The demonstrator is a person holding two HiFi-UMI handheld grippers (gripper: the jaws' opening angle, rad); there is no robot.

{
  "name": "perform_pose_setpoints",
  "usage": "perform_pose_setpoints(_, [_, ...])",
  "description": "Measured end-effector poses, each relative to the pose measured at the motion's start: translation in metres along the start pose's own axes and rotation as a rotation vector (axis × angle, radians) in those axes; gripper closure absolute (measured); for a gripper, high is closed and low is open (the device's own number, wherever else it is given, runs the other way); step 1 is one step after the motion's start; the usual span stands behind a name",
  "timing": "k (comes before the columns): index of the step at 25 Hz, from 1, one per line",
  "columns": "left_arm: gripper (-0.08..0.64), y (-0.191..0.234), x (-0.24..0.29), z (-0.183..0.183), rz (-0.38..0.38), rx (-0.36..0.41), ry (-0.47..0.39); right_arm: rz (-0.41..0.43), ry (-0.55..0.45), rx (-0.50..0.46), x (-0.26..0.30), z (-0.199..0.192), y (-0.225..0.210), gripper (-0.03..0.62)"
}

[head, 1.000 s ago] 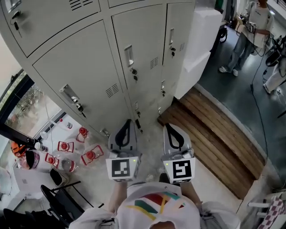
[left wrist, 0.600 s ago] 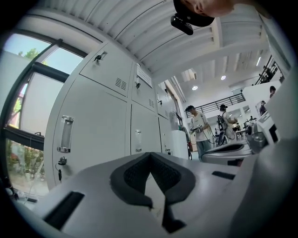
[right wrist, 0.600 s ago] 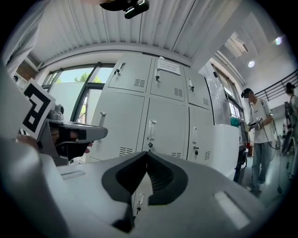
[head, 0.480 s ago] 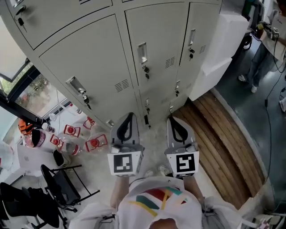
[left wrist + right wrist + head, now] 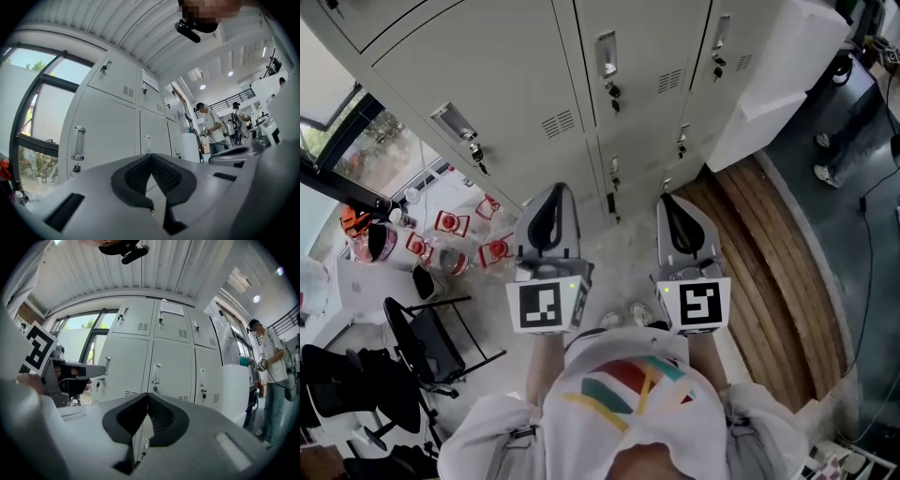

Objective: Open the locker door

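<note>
You face a tall bank of pale grey metal lockers (image 5: 487, 84) with every door closed. A brown slatted wooden platform (image 5: 778, 272) lies on the floor to its right, below a white boxy cabinet (image 5: 787, 66). The flat grey locker door (image 5: 173, 366) stands straight ahead of your right gripper (image 5: 670, 204), apart from it and untouched. Your left gripper (image 5: 553, 192) is held level beside the right one. Each tool has its black ribbed pads pressed together with nothing between them. The door's narrow upright silver handle (image 5: 156, 373) sits near its left edge, with a small round lock (image 5: 154, 389) just beneath.
</note>
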State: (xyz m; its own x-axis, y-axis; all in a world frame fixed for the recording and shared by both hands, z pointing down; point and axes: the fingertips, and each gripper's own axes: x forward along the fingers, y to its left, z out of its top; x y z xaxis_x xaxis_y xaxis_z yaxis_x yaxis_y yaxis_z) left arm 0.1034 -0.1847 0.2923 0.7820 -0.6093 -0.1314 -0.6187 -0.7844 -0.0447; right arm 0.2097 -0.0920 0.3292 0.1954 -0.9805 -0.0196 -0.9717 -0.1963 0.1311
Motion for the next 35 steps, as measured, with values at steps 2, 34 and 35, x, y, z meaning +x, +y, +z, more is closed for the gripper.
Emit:
perform_pose_setpoints(2, [0.545, 0.007, -0.004, 0.002, 0.02, 0.006, -0.005, 0.029, -0.01, 0.012, 0.005, -0.001, 0.005, 0.589])
perform_pose_setpoints(34, [0.545, 0.15, -0.122, -0.004, 0.456, 0.064, 0.043, 0.721, -0.125, -0.002, 0.211, 0.114, 0.244, 0.35])
perform_pose_setpoints(35, [0.545, 0.152, -0.125, -0.004, 0.463, 0.063, 0.046, 0.723, -0.113, 0.0, 0.215, 0.113, 0.248, 0.35])
